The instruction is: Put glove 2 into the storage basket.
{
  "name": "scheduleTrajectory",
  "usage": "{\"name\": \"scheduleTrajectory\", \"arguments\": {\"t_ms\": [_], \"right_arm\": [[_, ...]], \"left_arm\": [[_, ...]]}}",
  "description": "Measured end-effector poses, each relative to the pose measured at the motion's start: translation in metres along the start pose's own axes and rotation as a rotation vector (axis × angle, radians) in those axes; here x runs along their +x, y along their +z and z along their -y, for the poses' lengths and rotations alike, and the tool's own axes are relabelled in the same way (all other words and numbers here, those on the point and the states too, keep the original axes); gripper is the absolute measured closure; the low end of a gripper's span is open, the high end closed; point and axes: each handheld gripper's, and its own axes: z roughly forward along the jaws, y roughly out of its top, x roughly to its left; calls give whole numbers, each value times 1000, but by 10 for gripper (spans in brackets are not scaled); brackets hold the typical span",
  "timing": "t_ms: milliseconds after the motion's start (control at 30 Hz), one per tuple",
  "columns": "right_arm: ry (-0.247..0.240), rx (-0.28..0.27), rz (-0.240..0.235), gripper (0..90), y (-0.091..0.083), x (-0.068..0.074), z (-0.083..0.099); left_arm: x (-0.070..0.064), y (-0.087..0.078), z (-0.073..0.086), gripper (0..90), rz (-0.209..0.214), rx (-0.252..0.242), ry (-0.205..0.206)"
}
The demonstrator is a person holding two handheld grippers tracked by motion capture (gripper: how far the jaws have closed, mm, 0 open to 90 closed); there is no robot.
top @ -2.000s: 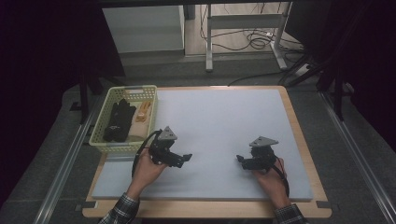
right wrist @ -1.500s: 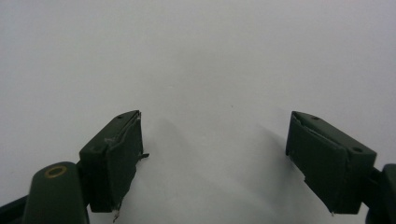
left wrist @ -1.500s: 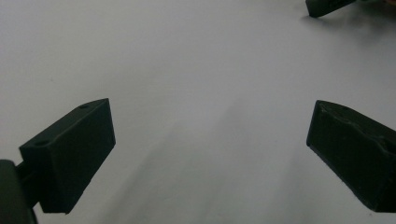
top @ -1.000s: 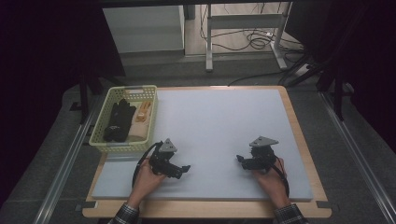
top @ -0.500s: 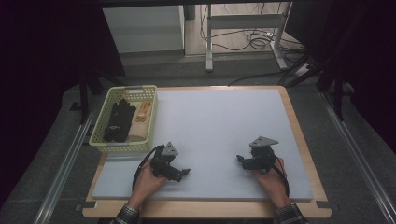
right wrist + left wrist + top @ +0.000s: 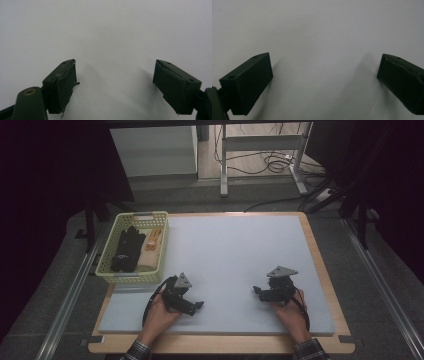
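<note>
Basket [image 6: 134, 276] sits at the mat's left edge, gloves [image 6: 126, 250] inside, nearest your left gripper [image 6: 192, 306]. That gripper has drawn back toward you over the last two seconds; both it and the right gripper [image 6: 258, 291] gape empty over bare mat [image 6: 230, 255], so nothing's started.

High view: fixed camera above the near edge of the white mat [image 6: 225, 265], facing forward and down; it takes in the whole mat, the basket [image 6: 134, 248] just beside its far-left part, and the floor beyond. Left gripper view: camera riding on the left gripper [image 6: 324, 75], looking along its jaws, very close above the mat. Right gripper view: likewise on the right gripper [image 6: 115, 77]. All three views share the mat's surface.
</note>
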Motion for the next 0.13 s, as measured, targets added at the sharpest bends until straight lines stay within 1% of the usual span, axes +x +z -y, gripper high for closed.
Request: {"name": "scheduleTrajectory", "arguments": {"t_ms": [133], "right_arm": [[3, 1, -2, 187, 0, 0, 0]], "left_arm": [[0, 0, 0, 0, 1, 1, 0]]}}
